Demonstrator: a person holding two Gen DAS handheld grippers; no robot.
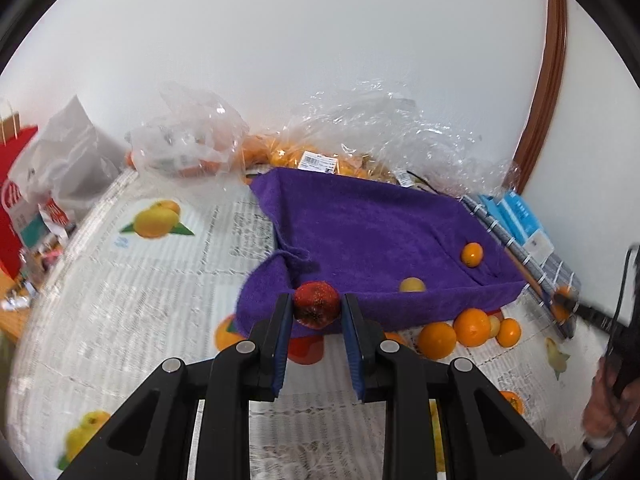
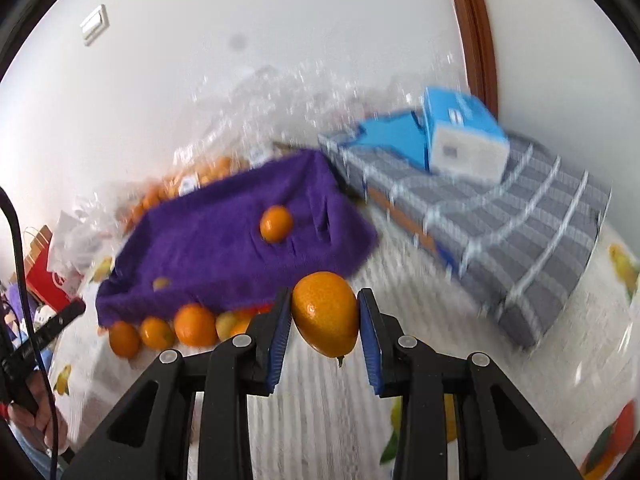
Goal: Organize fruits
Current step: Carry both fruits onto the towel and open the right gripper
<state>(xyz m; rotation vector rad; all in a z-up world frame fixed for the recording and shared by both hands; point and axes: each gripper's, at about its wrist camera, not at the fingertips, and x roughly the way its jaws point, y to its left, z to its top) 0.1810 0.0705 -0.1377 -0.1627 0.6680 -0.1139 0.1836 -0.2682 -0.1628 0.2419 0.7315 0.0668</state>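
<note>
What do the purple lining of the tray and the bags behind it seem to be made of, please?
Purple lining: apparently terry towel cloth, matte and fuzzy, with a looped pile and soft folds at its corners. Bags: thin clear plastic film, glossy and crinkled, showing bright glints and the oranges inside.

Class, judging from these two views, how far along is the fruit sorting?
Done: two fruits lie on the purple towel. In hand: left gripper holds a red fruit; right gripper holds an orange. Left: loose oranges beside the towel.
</note>
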